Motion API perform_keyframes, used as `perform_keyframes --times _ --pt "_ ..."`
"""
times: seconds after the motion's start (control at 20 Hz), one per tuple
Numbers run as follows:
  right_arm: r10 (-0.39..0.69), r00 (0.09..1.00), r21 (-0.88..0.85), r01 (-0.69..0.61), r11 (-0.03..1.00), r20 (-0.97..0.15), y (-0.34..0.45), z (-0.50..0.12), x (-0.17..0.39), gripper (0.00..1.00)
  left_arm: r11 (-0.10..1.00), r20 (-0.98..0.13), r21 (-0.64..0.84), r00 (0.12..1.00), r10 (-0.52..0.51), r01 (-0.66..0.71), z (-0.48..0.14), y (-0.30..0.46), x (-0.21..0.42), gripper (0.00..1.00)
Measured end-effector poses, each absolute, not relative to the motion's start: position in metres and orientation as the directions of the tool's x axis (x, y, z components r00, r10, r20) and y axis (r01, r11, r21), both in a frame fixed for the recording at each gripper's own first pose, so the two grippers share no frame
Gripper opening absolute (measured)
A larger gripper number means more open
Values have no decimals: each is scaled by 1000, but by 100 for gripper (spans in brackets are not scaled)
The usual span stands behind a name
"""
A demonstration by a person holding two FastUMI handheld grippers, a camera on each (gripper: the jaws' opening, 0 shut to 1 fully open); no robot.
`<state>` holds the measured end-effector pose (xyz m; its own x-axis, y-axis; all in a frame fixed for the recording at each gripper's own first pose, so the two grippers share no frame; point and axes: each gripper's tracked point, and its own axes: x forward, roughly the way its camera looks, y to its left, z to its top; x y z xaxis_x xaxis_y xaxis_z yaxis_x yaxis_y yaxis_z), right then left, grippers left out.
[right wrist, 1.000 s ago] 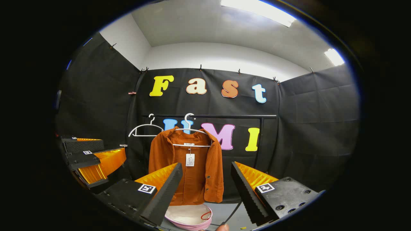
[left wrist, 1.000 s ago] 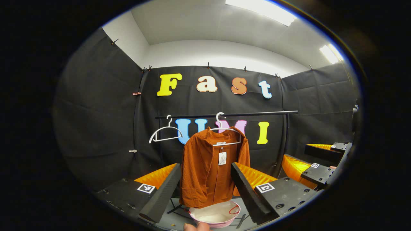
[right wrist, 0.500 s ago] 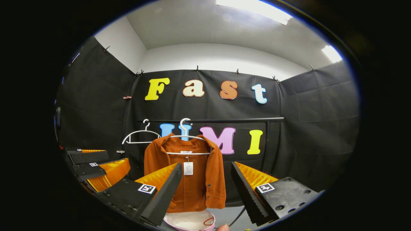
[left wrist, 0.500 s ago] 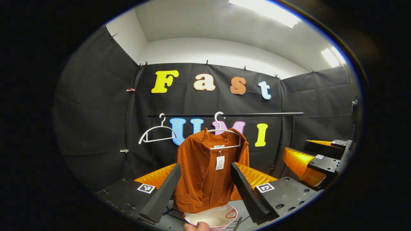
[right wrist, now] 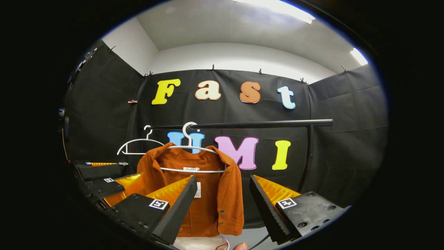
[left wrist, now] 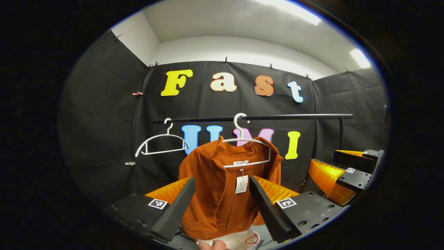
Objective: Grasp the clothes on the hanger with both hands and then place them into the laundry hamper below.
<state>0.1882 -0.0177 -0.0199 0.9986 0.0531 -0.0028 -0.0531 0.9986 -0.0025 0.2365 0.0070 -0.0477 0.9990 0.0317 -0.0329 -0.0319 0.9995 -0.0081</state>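
Left gripper view: we see the rust jacket [left wrist: 222,194] between our spread, empty left gripper [left wrist: 222,205] fingers, its tag [left wrist: 241,184] unreadable; right gripper [right wrist: 222,205] fingers likewise apart, empty.

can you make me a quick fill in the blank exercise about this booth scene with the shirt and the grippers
1. The orange shirt hangs on a white ____ hooked over the black rail.
2. Beside it on the rail, a second hanger carries ____ clothing.
3. The left gripper and the right gripper both have their fingers ____, not touching the shirt.
4. The pink-rimmed hamper sits ____ the shirt.

Missing words: hanger; no; open; below
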Motion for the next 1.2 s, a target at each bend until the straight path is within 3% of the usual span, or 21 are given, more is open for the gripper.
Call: perform_keyframes --times 0.45,0.8,0.9,1.0,1.05,1.15,1.2 --pt "97 993 30 -96 995 -61 -22 -69 277 98 987 -91 27 983 159 -157 -100 30 348 98" --pt "115 989 52 -110 993 -98 -14 -107 340 98 975 -98 42 970 221 -218 -116 48 383 98" --pt "114 987 61 -108 992 -112 -11 -120 359 98 974 -104 45 969 224 -220 -118 50 388 87" --pt "121 985 63 -114 992 -122 -6 -132 378 98 972 -111 43 966 235 -232 -121 57 393 69" --pt "117 985 59 -110 992 -129 -7 -137 384 95 970 -120 36 963 242 -239 -123 59 396 53" --pt "132 982 81 -122 989 -135 -4 -143 398 61 958 -147 26 947 287 -286 -130 71 396 25" --pt "144 981 103 -131 986 -131 -2 -143 405 44 955 -160 11 943 293 -295 -131 73 397 17"
